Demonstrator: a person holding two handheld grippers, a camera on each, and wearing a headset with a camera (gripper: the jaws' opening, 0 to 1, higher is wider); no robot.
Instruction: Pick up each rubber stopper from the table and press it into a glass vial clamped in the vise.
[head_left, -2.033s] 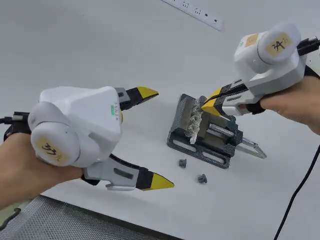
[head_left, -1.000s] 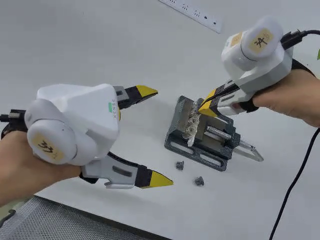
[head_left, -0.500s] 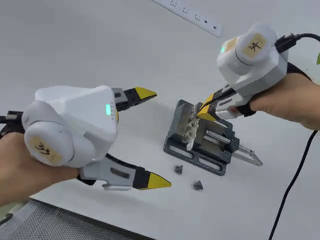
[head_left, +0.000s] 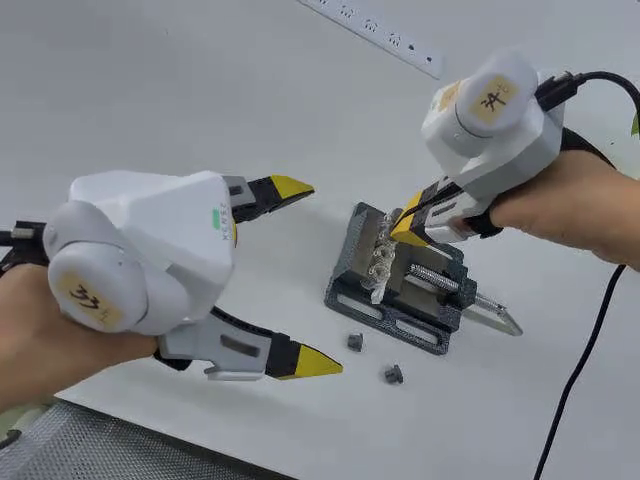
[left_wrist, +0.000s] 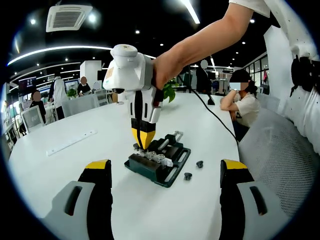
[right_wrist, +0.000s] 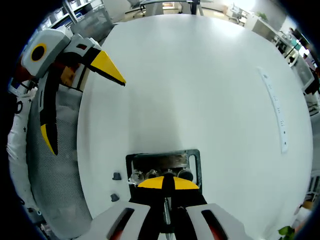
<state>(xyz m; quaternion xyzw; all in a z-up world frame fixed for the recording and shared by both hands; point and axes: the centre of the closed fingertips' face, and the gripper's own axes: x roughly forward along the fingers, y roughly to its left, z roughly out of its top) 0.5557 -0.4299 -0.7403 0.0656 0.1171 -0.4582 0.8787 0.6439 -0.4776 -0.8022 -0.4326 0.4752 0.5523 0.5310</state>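
A dark metal vise (head_left: 352, 292) stands on the white table and clamps a row of clear glass vials (head_left: 379, 258). My right gripper (head_left: 403, 233) is shut, its yellow tips right over the vials (right_wrist: 150, 175); whether anything is between them is hidden. Two small grey rubber stoppers (head_left: 354, 342) (head_left: 393, 374) lie on the table just in front of the vise. My left gripper (head_left: 305, 273) is held open to the left of the vise, with nothing between its fingers. The left gripper view shows the vise (left_wrist: 172, 170), the right gripper (left_wrist: 143, 139) above it and both stoppers (left_wrist: 199, 163) (left_wrist: 187, 175).
A white power strip (head_left: 375, 35) lies at the table's far edge. A black cable (head_left: 590, 370) trails from the right gripper down the right side. A grey mesh seat (head_left: 100, 450) sits beyond the table's near edge. Several people sit in the room behind (left_wrist: 240, 97).
The right gripper has tilted more upright over the vise while its tips stay at the vials. The left gripper has held still and open. The head view has drifted slightly.
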